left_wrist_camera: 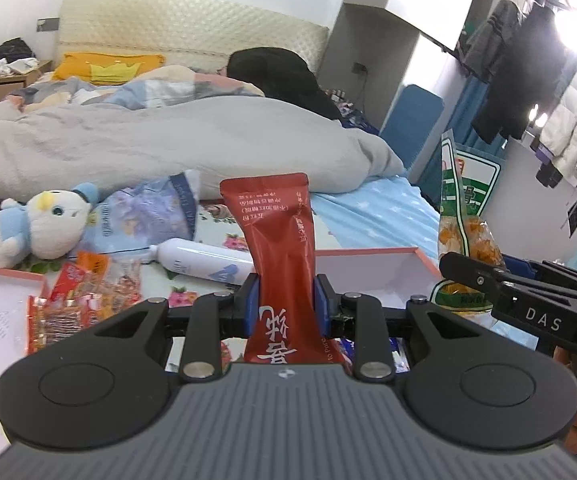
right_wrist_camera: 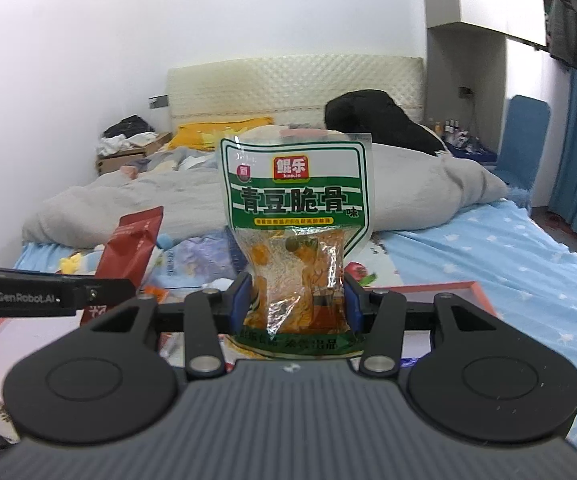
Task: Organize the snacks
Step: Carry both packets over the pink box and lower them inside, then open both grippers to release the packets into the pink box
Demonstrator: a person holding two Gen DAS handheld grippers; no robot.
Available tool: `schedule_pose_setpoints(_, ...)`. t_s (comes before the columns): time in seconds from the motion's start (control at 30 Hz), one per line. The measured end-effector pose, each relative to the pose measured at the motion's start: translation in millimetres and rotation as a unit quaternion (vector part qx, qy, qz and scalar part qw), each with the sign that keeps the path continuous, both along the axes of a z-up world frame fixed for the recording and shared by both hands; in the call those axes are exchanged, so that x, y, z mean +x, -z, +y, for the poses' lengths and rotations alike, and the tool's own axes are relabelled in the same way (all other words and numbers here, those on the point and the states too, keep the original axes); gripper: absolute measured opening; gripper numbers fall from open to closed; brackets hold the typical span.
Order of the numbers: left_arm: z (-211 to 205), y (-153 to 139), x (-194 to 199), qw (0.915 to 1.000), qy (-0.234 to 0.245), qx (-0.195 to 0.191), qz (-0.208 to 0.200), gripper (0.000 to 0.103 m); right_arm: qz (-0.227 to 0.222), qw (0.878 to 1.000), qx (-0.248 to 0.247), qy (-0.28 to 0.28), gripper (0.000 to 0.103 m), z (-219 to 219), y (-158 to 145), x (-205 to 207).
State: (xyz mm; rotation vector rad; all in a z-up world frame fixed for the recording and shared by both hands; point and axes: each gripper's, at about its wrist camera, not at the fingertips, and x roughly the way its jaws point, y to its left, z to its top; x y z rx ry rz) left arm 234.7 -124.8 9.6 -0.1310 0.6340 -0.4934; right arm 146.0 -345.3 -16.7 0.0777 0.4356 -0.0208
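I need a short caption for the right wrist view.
Right tool gripping a green-labelled snack packet above the bed.

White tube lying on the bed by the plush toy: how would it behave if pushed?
The white tube looks cylindrical and lies on its side, so it would probably roll if pushed across its length. Its smooth, glossy skin may slip in the jaws. The soft bed under it should damp any roll.

A home bedroom is shown by a quilted headboard (right_wrist_camera: pixel 296 84), rumpled duvet (left_wrist_camera: pixel 160 140) and hung clothes (left_wrist_camera: pixel 528 72).
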Motion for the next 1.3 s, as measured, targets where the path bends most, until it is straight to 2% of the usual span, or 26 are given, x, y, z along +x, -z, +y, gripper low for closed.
schedule_pose_setpoints(0.2,-34.4,25.4,17.4,0.9993,0.025,0.005,0.029,0.033,0.033,0.999,-0.005,0.019,0.050,-26.1,19.6,1.1)
schedule_pose_setpoints(0.37,-63.0,54.5,26.1,0.9973,0.042,0.024,0.055,0.033,0.068,0.997,0.006,0.033,0.050,-48.7,46.7,8.4)
schedule_pose_setpoints(0.6,-86.9,96.0,44.3,0.9932,0.044,0.051,0.095,0.033,0.113,0.992,0.028,0.040,0.050,-67.9,86.9,20.8)
schedule_pose_setpoints(0.9,-113.9,130.7,66.3,0.9885,0.038,0.075,0.125,0.033,0.157,0.985,0.054,0.036,0.052,-84.0,131.9,39.3)
schedule_pose_setpoints(1.17,-121.6,138.8,72.7,0.9867,0.042,0.086,0.132,0.034,0.171,0.982,0.068,0.037,0.054,-90.8,149.1,46.5)
schedule_pose_setpoints(1.2,-121.0,138.3,72.9,0.9868,0.039,0.086,0.131,0.035,0.169,0.982,0.071,0.036,0.058,-90.2,148.2,46.1)
schedule_pose_setpoints(1.27,-119.6,135.1,72.5,0.9869,0.035,0.086,0.132,0.041,0.170,0.982,0.074,0.041,0.062,-91.1,146.0,45.5)
schedule_pose_setpoints(1.3,-118.6,132.9,72.1,0.9873,0.034,0.085,0.130,0.047,0.169,0.982,0.073,0.042,0.065,-91.6,144.6,45.2)
